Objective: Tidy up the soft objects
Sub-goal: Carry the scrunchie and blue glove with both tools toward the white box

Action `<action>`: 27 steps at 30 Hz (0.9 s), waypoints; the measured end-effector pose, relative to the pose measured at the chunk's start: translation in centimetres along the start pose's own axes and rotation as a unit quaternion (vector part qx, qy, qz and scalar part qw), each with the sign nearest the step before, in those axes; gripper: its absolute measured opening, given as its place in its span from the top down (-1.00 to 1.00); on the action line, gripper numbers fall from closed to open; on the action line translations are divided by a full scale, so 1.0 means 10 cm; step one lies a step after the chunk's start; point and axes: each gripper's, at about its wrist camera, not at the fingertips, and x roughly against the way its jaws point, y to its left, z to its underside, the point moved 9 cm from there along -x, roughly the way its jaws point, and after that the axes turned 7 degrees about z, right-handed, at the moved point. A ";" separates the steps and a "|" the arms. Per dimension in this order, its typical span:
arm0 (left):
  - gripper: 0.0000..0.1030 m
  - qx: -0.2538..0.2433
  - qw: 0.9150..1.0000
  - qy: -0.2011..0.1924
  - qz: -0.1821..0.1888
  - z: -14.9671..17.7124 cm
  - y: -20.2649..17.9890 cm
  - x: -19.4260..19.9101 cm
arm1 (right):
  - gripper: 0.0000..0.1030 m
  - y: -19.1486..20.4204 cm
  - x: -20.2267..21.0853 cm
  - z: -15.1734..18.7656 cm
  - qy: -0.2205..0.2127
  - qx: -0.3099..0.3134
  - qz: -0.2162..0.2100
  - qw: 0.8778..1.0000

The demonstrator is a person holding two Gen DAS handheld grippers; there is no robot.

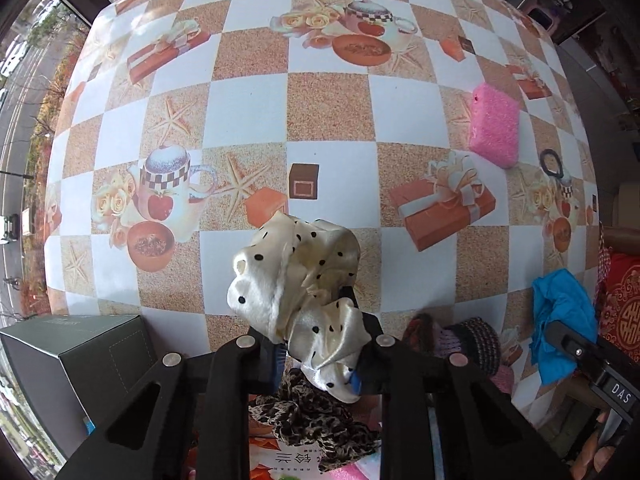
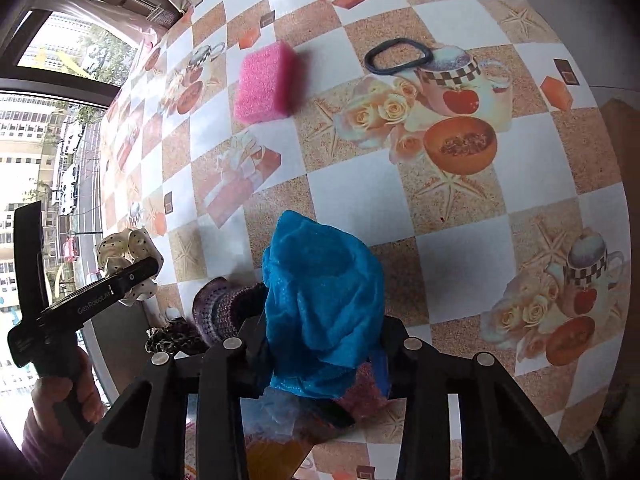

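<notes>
Both wrist views near, downward, sharing table [image 1: 328, 112]

Daylight is pouring through a dark-framed window [image 2: 48, 128] to the left of the gripper, showing buildings and a street outside. The worktop [image 1: 328, 112], wearing a checkered printed cloth, is stretching ahead, and a red patterned cushion [image 1: 622, 308] is sitting off right.

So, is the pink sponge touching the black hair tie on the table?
Apart. The right wrist view shows the pink sponge and the black hair tie lying separately, with bare tablecloth plainly between them.
</notes>
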 end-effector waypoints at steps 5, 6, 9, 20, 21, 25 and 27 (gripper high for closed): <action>0.50 -0.031 0.999 -0.019 0.000 0.03 -0.17 0.24 | 0.22 -0.04 0.17 -0.01 -0.017 0.006 0.007 1.000; 0.50 -0.038 0.999 -0.022 0.001 -0.07 -0.25 0.30 | 0.22 -0.05 0.21 -0.01 -0.022 0.009 0.011 1.000; 0.50 -0.058 0.998 -0.031 0.006 0.00 -0.43 0.36 | 0.22 -0.07 0.31 -0.01 -0.035 0.018 0.023 0.999; 0.50 -0.135 0.989 -0.058 0.018 0.32 -1.13 0.63 | 0.22 -0.29 0.68 0.12 -0.067 0.007 0.032 0.997; 0.50 -0.143 0.988 -0.059 0.020 0.37 -1.19 0.65 | 0.22 -0.30 0.70 0.14 -0.069 0.005 0.035 0.997; 0.50 -0.167 0.984 -0.058 0.030 0.55 -1.40 0.69 | 0.22 -0.41 0.77 0.26 -0.072 -0.005 0.038 0.997; 0.50 -0.177 0.982 -0.058 0.035 0.62 -1.49 0.71 | 0.22 -0.45 0.80 0.32 -0.074 -0.009 0.038 0.997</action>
